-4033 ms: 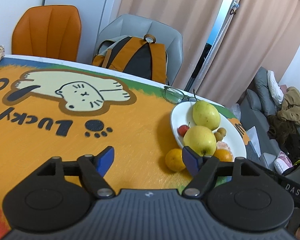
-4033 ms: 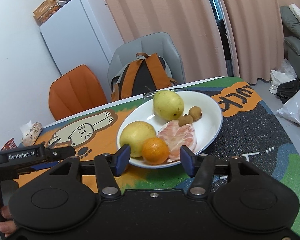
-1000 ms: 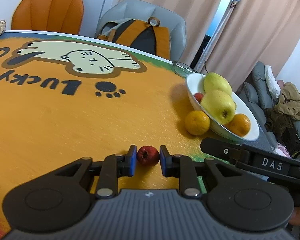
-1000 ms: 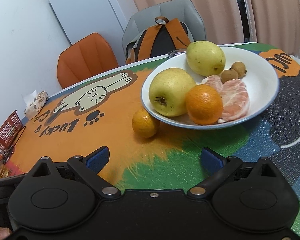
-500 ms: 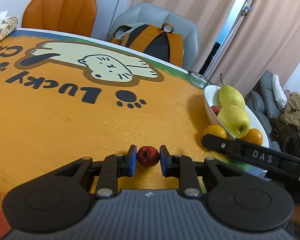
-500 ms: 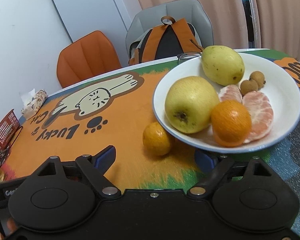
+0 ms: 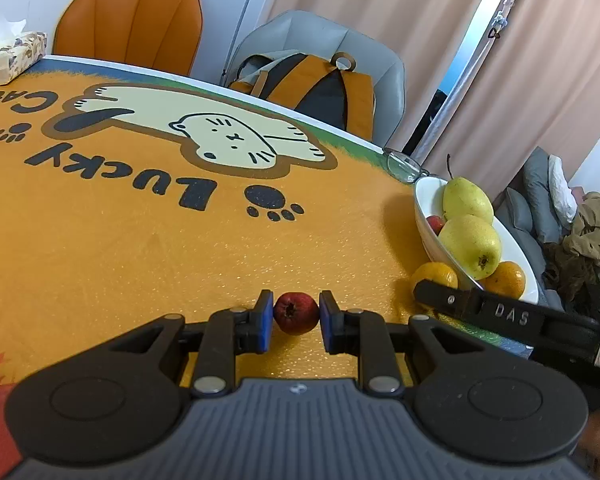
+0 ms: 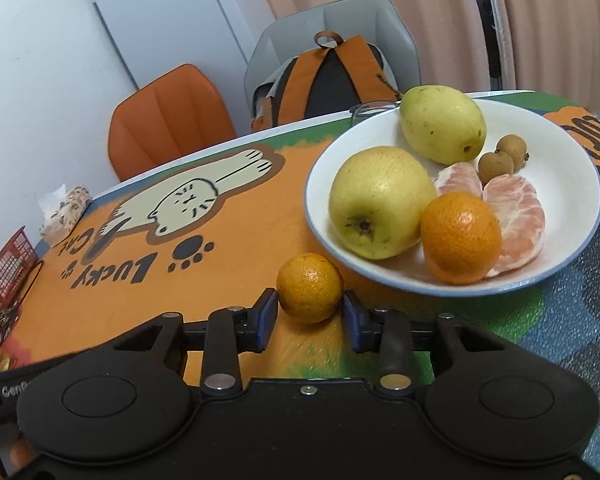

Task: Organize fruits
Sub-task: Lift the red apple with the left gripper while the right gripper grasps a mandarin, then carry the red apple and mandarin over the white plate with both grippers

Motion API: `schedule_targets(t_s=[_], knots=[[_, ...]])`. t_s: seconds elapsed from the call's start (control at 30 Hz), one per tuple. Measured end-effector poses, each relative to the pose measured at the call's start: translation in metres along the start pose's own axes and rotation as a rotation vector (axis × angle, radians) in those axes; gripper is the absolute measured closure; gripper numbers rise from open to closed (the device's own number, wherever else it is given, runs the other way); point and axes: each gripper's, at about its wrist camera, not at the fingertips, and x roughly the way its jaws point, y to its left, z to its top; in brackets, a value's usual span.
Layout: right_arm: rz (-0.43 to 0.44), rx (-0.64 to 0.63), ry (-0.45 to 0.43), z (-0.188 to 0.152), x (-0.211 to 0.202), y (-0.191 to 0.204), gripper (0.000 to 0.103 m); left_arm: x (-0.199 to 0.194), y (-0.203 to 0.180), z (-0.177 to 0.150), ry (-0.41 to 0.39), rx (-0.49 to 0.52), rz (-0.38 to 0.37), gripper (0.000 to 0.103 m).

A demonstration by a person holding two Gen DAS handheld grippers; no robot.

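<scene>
Two grippers loaded: left gripper (image 7: 293,320) clamped on red fruit (image 7: 296,312), right gripper (image 8: 310,316) bracketing tangerine (image 8: 309,287), bowl (image 8: 576,184) at two o'clock.

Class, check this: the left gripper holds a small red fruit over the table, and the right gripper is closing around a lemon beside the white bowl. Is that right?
One detail is wrong. The right gripper is closing around a small orange, not a lemon, as the right wrist view shows. The rest stands: the orange sits beside the white bowl, and the left gripper holds a small red fruit.
</scene>
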Motion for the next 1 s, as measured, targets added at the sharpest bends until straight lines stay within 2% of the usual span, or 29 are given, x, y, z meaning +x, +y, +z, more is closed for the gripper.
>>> schedule_targets(t_s=[0.47,1.0], knots=[[0.014,-0.019,-0.037,0.0,-0.038,0.0,0.067,-0.015,-0.025,0.006,-0.034,0.028,-0.037,0.08],[-0.042,0.037,-0.14,0.019,-0.081,-0.044,0.067,-0.014,-0.071,0.019,-0.059,0.096,-0.089,0.08]])
